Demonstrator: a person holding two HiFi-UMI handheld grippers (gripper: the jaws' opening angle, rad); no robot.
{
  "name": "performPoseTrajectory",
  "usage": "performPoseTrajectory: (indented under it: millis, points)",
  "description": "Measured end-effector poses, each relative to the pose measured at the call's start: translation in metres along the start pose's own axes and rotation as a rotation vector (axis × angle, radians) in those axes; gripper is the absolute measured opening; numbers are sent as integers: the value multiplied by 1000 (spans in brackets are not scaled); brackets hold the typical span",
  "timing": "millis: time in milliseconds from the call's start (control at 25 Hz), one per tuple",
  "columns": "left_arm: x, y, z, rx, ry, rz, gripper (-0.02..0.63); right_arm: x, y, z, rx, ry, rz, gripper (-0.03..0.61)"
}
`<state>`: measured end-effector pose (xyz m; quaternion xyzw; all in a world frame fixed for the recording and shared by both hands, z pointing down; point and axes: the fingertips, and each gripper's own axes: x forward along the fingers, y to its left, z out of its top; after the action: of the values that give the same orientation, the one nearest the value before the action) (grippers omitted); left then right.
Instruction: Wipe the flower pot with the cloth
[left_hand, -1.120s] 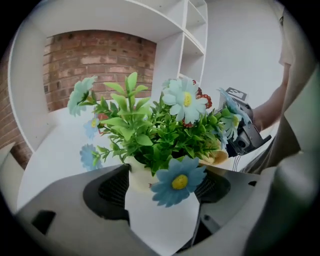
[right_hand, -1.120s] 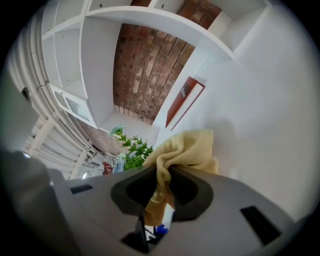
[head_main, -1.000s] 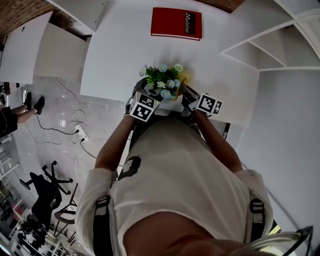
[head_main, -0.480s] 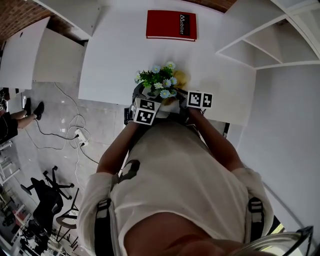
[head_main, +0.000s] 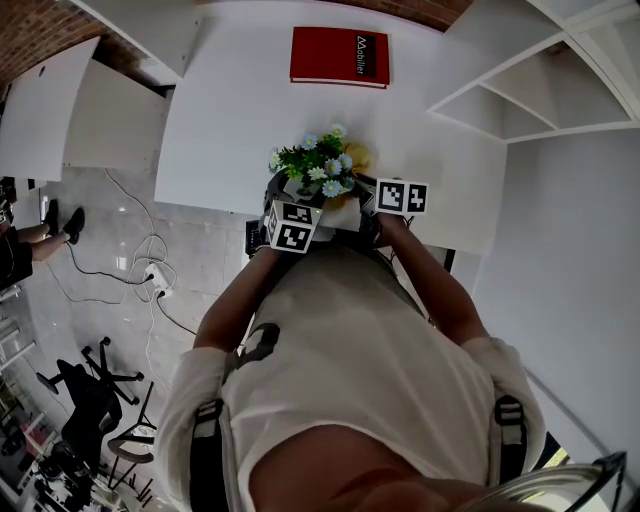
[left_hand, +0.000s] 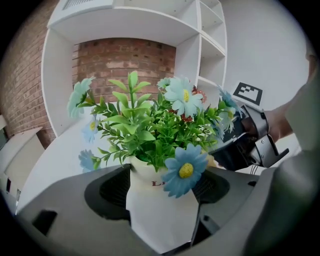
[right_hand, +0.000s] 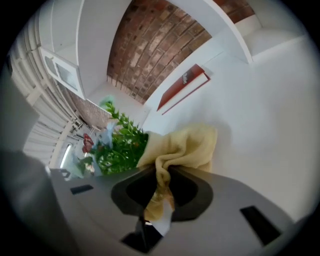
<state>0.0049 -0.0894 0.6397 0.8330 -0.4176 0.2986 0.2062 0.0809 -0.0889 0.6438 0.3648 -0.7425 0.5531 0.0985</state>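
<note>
Clamping the flower pot — left hand-held gripper hides its base.

Between the jaws of the left gripper, a blue flower covers most of the lettering on the flower pot. Past the jaws of the right gripper, the cloth hides the pot.

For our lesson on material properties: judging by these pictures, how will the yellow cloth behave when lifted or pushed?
Probably floppy: the cloth bunches into soft folds where the right tool pinches it. Likely light, since a pinch on one gathered strand carries it all. Pushed against the flower pot, it would probably crumple rather than slide.
</note>
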Motion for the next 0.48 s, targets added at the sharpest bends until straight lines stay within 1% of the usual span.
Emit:
performPoseTrajectory:
  millis: [80, 160, 240, 280, 320, 400, 480]
  points:
    - [-1, 1, 1, 2, 2, 0, 370, 8, -9, -15, -17, 52, -38, 72]
    - [0, 3, 1, 8, 3, 4, 365, 12, -13, -22, -39, 78, -57, 72]
    - [-1, 4, 1, 14, 5, 9, 348, 6, -11, -15, -48, 71, -55, 74]
    - [-1, 4, 1, 14, 5, 9, 348, -2, -10, -8, -68, 59, -64, 77]
    - [-2, 5, 1, 12, 3, 9, 348, -13, -11, 2, -110, 45, -91, 80]
    - [-5, 10, 1, 4, -5, 15, 348, -36, -21, 22, -250, 33, -188, 96]
    - [-14, 17, 2, -11, -15, 24, 348, -51, -33, 35, -402, 70, -278, 134]
